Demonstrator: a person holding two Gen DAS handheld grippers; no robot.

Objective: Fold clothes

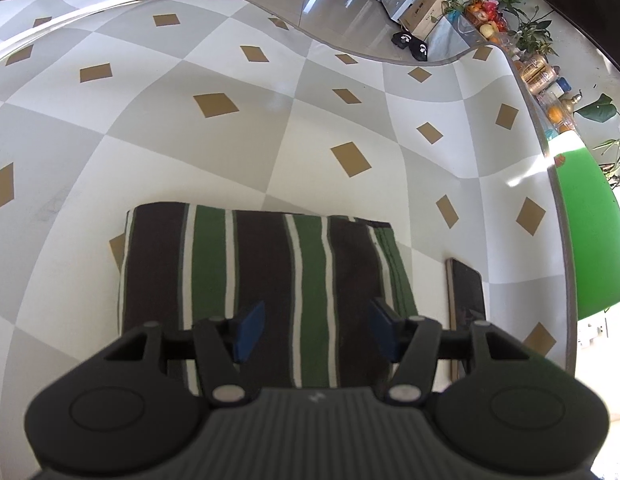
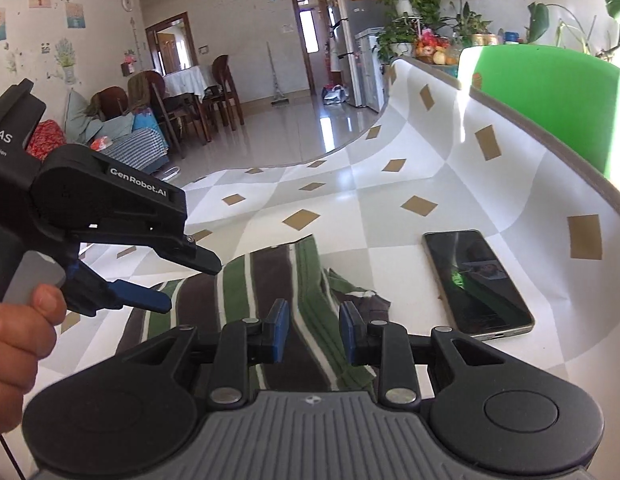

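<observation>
Left wrist view shows the folded striped garment, green, brown and white, on the checkered table. A phone lies just beside it. The left gripper is half open and the right gripper narrowly open, both holding nothing.

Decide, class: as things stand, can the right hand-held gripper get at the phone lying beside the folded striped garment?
Probably yes. The phone lies uncovered on the tablecloth, just right of the right hand-held gripper, whose jaws stand open and empty over the striped garment. Nothing lies between them.

Green-brown striped garment (white pinstripes)
</observation>
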